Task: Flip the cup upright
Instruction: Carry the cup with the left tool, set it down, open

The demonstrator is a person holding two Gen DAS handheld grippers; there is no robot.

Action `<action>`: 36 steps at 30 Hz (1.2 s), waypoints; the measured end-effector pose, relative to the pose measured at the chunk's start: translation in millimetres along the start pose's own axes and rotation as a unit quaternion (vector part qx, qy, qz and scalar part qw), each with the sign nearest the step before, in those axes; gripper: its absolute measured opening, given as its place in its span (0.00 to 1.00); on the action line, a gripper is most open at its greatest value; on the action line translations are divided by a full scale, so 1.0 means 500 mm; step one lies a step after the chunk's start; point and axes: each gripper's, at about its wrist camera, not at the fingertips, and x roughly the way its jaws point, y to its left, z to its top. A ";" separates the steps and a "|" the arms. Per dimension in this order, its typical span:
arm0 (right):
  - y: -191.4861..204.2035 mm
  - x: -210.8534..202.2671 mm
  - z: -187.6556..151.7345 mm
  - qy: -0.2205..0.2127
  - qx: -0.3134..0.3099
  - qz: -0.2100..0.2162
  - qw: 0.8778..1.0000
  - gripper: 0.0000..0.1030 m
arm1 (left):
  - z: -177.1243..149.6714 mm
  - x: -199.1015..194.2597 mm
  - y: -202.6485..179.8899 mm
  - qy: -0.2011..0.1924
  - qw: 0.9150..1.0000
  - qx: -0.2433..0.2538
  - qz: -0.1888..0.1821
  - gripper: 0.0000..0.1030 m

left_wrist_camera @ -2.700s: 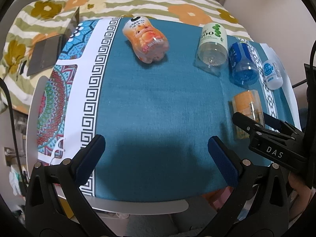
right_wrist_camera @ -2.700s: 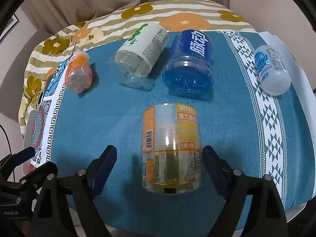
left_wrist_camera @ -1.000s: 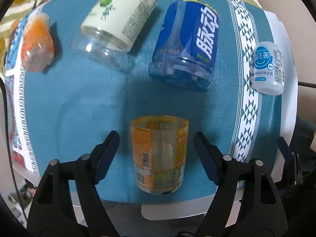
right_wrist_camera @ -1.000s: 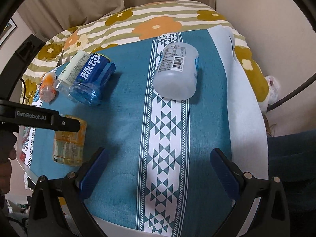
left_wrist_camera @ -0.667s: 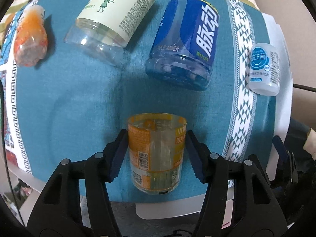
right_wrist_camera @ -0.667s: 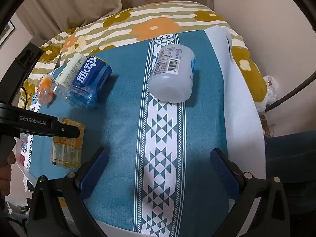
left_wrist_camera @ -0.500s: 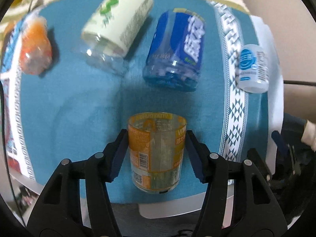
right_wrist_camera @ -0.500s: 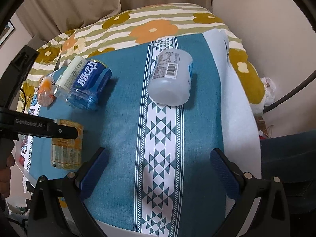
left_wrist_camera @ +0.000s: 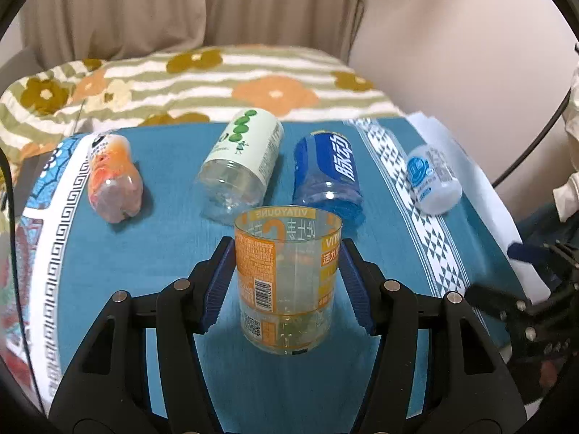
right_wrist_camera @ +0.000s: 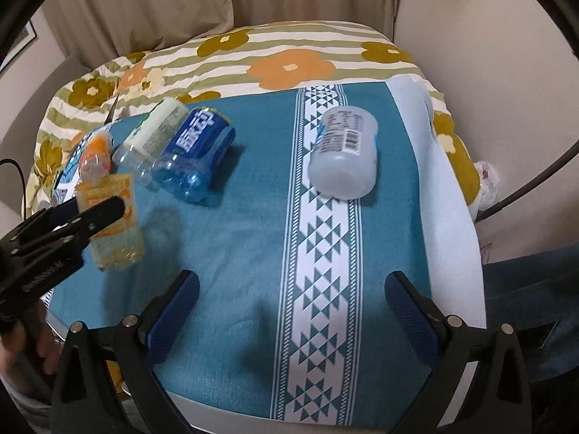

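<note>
My left gripper [left_wrist_camera: 287, 282] is shut on a clear cup with an orange label [left_wrist_camera: 287, 278]. The cup stands nearly upright, mouth up, its base at or just above the blue cloth [left_wrist_camera: 152, 253]. From the right wrist view the same cup [right_wrist_camera: 112, 217] shows at the far left, held in the left gripper [right_wrist_camera: 90, 217]. My right gripper [right_wrist_camera: 289, 311] is open and empty above the cloth's white patterned band [right_wrist_camera: 318, 253].
Four cut bottle-cups lie on their sides behind: an orange one [left_wrist_camera: 112, 181], a green-and-white one [left_wrist_camera: 242, 159], a blue one [left_wrist_camera: 327, 177] and a white one [left_wrist_camera: 430, 181]. A floral quilt [left_wrist_camera: 253, 83] lies beyond the table. The table's front edge is close.
My left gripper closed on the orange cup and tipped it from lying flat to nearly upright. The right gripper stayed open and barely moved.
</note>
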 end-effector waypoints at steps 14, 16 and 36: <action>0.046 0.000 -0.092 -0.001 -0.012 -0.041 0.999 0.99 | -0.071 0.003 -0.013 -0.069 0.997 0.028 -0.005 0.61; 0.050 -0.003 -0.096 -0.004 -0.013 -0.042 0.999 0.99 | -0.079 -0.004 -0.015 -0.065 0.997 0.030 -0.005 0.61; 0.054 -0.039 -0.118 -0.028 0.009 -0.012 0.999 0.99 | -0.100 -0.010 -0.021 -0.011 0.999 0.042 0.023 0.90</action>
